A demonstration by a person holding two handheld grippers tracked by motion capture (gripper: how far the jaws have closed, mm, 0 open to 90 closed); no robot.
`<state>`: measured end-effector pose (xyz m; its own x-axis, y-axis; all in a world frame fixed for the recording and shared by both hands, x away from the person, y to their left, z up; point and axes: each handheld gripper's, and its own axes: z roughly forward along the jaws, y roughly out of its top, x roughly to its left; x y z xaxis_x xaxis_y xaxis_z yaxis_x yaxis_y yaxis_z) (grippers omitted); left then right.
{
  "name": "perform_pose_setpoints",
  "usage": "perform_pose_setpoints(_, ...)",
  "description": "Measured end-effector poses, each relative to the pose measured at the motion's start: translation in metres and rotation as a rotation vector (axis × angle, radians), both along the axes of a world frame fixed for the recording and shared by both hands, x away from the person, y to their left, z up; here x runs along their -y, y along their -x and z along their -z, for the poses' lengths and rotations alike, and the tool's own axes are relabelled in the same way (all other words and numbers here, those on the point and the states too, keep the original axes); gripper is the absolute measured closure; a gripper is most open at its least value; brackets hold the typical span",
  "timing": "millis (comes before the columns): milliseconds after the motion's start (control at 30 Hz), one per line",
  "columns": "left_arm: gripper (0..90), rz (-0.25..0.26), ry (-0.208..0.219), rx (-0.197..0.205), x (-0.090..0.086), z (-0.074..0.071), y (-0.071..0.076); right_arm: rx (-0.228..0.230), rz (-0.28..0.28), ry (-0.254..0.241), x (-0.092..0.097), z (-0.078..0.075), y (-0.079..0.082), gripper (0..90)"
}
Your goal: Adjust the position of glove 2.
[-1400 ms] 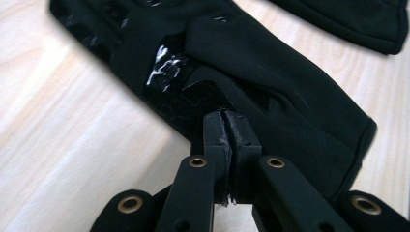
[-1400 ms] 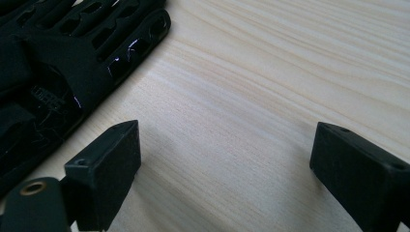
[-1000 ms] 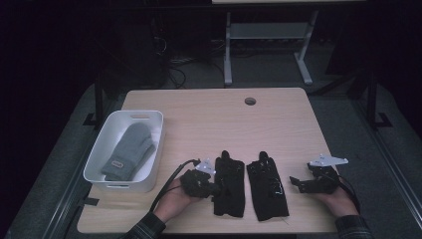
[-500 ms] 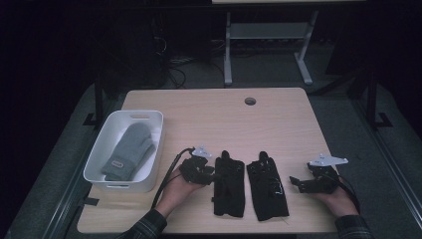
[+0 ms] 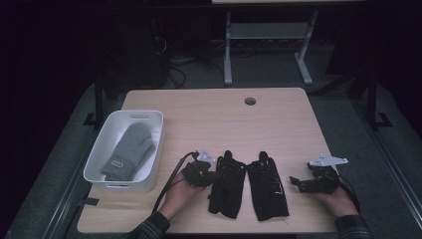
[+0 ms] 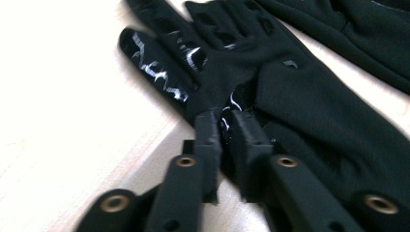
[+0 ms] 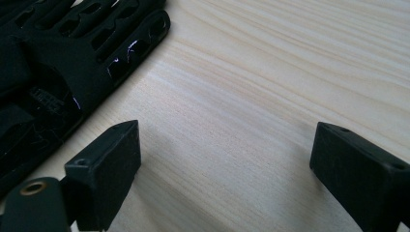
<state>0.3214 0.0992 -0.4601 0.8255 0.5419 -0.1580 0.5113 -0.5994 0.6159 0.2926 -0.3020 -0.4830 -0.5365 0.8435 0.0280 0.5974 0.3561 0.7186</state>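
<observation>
The table [image 5: 278, 129] has a light wooden top with a round hole [image 5: 250, 101] near its far edge. On its left side stands a white bin [image 5: 98, 160], close to the left edge. Two black gloves lie flat near the front edge, side by side with the fingers pointing away from the person: the left glove [image 5: 226, 185] and the right glove [image 5: 268, 186], just beside each other. The far half of the top is bare wood.
</observation>
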Motion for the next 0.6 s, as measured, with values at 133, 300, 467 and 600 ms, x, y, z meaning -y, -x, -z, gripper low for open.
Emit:
perform_pose_setpoints(133,87.1,-0.028,0.020,0.025,0.003,0.001,0.003,0.000,0.002,0.000,0.000,0.000,0.000,10.7)
perform_pose_setpoints(300,87.6,-0.041,0.073,-0.010,-0.002,-0.001,-0.002,-0.020,-0.011,0.004,-0.002,-0.004,0.001,22.2)
perform_pose_setpoints(467,87.6,-0.054,0.135,-0.031,-0.010,-0.008,-0.005,-0.057,-0.075,-0.041,-0.004,-0.015,0.006,56.3)
perform_pose_setpoints(600,87.6,-0.072,0.171,-0.030,-0.013,-0.011,-0.007,-0.078,-0.143,-0.054,-0.015,-0.021,0.011,82.9)
